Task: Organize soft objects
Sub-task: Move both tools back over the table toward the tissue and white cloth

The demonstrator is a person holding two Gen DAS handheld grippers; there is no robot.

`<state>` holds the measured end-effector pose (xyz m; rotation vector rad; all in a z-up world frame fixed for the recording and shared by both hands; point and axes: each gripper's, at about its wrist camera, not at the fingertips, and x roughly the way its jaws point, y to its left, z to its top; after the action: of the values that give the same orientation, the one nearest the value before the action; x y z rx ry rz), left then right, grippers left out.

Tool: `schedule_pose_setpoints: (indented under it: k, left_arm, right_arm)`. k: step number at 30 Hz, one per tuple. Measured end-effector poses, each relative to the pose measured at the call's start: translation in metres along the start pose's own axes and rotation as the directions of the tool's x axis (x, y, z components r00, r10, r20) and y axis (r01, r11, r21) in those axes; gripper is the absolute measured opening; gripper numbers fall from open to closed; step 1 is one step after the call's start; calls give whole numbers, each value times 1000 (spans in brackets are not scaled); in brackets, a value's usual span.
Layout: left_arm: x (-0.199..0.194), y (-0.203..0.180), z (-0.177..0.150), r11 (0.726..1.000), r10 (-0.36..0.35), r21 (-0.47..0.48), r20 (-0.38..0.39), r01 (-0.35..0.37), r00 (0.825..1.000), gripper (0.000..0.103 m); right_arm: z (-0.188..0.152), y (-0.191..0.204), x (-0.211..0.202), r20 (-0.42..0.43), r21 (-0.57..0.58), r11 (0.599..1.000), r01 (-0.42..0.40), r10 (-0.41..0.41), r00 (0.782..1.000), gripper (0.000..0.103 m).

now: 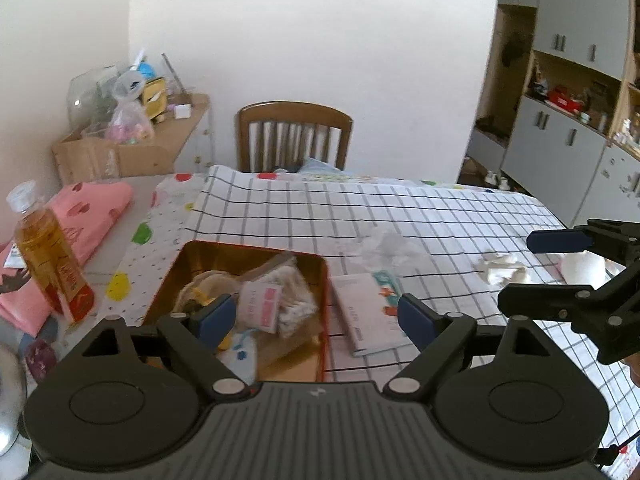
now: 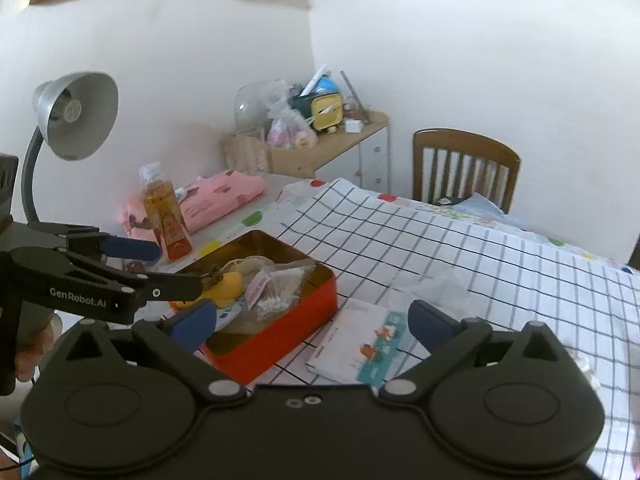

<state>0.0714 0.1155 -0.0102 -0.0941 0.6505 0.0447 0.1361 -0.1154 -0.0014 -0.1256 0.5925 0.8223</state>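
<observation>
A checked cloth (image 1: pixel 400 216) is covering the table; a red tin (image 2: pixel 280 336) is sitting on it, holding small soft packets (image 1: pixel 276 300). The left gripper (image 1: pixel 316 316) and right gripper (image 2: pixel 312 326) are hovering wide open, gripping nothing.

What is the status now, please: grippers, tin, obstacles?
Left gripper open, empty. Right gripper open, empty. Red metal tin holds soft packets. White booklet lies beside it; nothing blocks.

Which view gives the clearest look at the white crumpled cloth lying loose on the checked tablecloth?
The left wrist view: the crumpled cloth lies whole on the checked tablecloth, near the right gripper. In the right wrist view only a white scrap shows at the right edge, and I cannot confirm it is the cloth.
</observation>
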Motion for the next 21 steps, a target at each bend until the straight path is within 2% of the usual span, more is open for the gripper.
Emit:
schedule_pose_setpoints:
  k: [3, 5, 13, 17, 21]
  left_arm:
    - [0, -15, 1, 1000, -3, 24, 0, 3, 1000, 92]
    - [0, -25, 1, 999, 1, 39, 9, -1, 1000, 103]
    - [15, -65, 5, 997, -14, 81, 27, 12, 1000, 103]
    - [31, -88, 10, 995, -8, 98, 19, 7, 1000, 103]
    - [53, -109, 15, 993, -33, 114, -11, 34, 999, 103]
  right_arm:
    - [-7, -8, -13, 9, 32, 999, 12, -12, 1000, 103]
    - [-11, -16, -21, 11, 52, 998, 21, -22, 1000, 103]
    - [-31, -62, -44, 8, 127, 987, 100, -102, 995, 103]
    - [-41, -89, -51, -10, 153, 977, 149, -149, 989, 103]
    - [-49, -115, -55, -29, 168, 967, 190, -188, 982, 103]
